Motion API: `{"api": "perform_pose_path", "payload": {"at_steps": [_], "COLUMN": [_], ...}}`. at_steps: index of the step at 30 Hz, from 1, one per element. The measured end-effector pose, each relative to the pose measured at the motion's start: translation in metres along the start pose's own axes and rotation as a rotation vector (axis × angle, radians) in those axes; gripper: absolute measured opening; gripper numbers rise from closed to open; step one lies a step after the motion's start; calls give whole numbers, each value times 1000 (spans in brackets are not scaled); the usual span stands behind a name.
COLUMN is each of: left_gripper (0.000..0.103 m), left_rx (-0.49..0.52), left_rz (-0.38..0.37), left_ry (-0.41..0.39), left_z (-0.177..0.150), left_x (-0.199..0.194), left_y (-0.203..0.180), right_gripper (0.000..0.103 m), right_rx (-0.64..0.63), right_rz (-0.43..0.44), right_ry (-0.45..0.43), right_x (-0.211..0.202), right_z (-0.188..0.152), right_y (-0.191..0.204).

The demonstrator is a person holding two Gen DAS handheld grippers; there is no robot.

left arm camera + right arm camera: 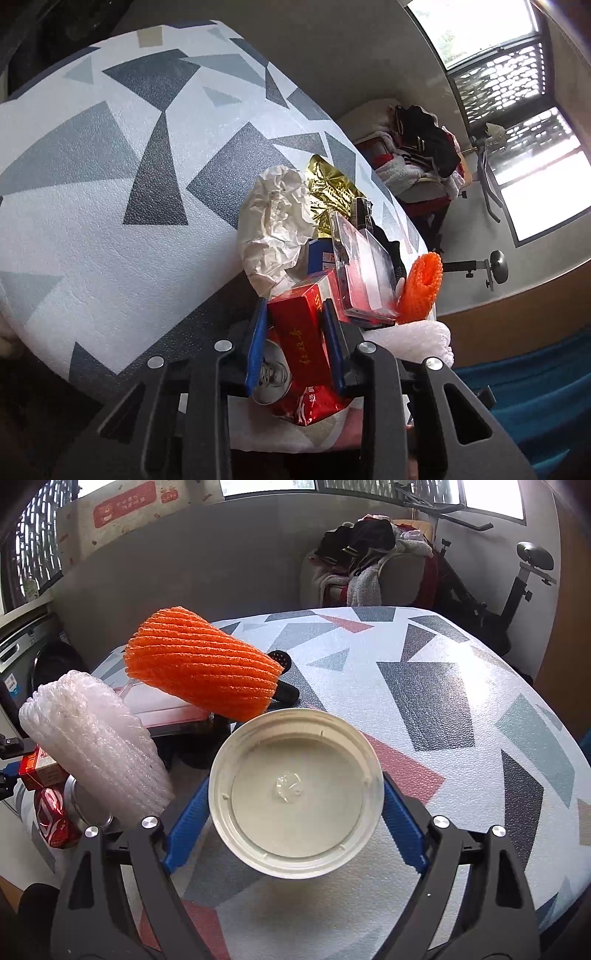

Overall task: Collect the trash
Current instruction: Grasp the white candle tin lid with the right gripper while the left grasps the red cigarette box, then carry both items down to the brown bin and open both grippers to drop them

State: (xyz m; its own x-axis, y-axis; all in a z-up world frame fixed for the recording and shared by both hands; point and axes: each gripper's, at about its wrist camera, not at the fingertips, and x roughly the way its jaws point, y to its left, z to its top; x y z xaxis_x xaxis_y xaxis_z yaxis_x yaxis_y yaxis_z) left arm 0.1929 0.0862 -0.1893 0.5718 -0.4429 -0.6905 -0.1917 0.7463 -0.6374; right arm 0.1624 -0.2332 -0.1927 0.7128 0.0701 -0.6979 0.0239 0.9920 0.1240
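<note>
Now left claw (295,332) pinching glossy red carton (301,332); right claw (295,808) gripping round white lid (295,794).

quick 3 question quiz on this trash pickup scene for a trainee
1. True or false: the left gripper is clamped on the red cardboard box.
2. What does the right gripper hold? A) the orange foam net sleeve B) the round white plastic lid C) the crumpled white paper
3. Fill in: the clear bubble wrap roll lies beside the ___ foam net sleeve.

Key: 1 true; 2 B; 3 orange
</note>
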Motion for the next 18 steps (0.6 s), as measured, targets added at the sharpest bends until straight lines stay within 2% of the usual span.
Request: {"api": "perform_pose_path", "payload": {"at_steps": [3, 6, 8, 13, 18], "left_gripper": [23, 22, 22, 22, 22], "left_rx": [111, 274, 347, 424, 467], "left_rz": [-6, 26, 31, 32, 25], "left_ry": [-36, -90, -118, -121, -97], "left_z": [3, -2, -8, -26, -53], "left_x": [-17, -39, -53, -75, -93], "left_y": [-26, -56, -69, -87, -86], "right_gripper": [86, 86, 86, 86, 86], "right_rx": [-6, 2, 2, 11, 16], "right_rz": [-11, -11, -16, -10, 2], "right_ry": [-26, -49, -56, -63, -81], "right_x": [-16, -34, -45, -72, -100], "right_z": [2, 0, -6, -20, -31], "right_y": [-1, -2, -3, -4, -2]}}
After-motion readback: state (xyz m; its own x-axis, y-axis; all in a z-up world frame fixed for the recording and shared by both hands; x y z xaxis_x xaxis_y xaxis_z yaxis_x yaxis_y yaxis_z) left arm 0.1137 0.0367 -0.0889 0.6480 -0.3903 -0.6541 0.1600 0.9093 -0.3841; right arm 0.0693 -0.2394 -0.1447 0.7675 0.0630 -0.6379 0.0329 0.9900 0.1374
